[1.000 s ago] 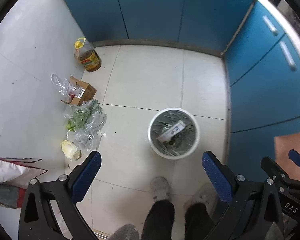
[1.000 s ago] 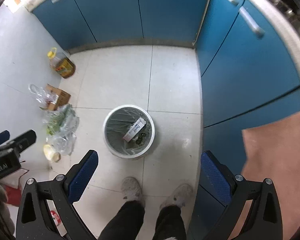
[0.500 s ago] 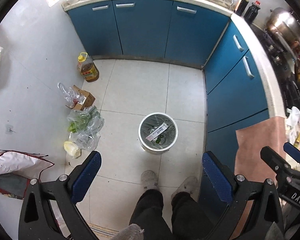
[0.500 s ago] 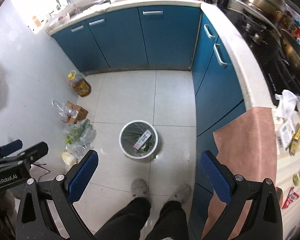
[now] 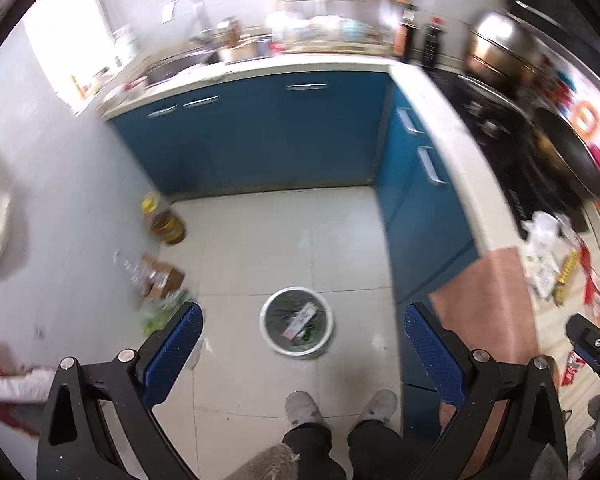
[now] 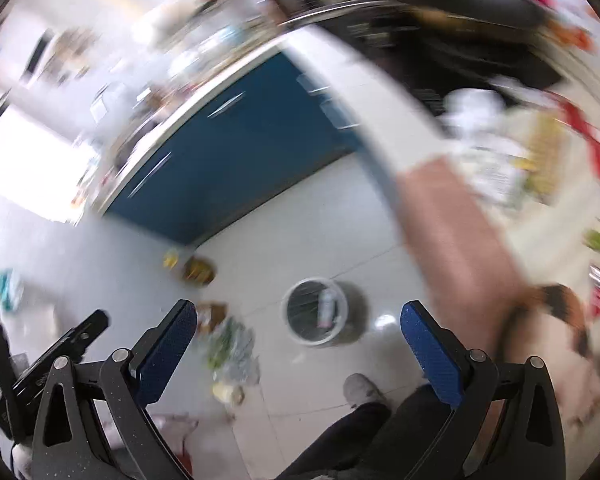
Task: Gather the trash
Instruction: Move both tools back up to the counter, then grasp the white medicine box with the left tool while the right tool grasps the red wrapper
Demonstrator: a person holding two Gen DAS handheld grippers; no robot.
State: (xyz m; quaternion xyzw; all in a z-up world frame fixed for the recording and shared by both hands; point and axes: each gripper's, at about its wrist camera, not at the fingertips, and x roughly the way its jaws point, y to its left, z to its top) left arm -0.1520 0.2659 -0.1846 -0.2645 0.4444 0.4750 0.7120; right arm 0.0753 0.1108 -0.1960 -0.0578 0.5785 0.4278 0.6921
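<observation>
Left gripper (image 5: 302,354) is wide open with nothing between its blue pads (image 5: 174,354), sitting at the bottom of the left wrist view. Right between the pads, a bit above centre-bottom, is the white bin (image 5: 297,326) on the tile floor, with a white carton (image 5: 299,320) and some green bits inside. Oil bottle (image 5: 167,222) and a cardboard box (image 5: 162,278) sit along the left wall, mid-left of the frame. Blue cabinets (image 5: 268,136) run across the middle, and some wrappers (image 5: 556,268) lie on the counter at the right edge. Person's grey shoes (image 5: 302,406) are at the bottom. Right wrist view is pretty blurry, but the right gripper (image 6: 300,346) is also spread open and empty, with the bin (image 6: 315,340) between its pads just below centre, and the wrappers (image 6: 500,168) smeared in the upper right.
</observation>
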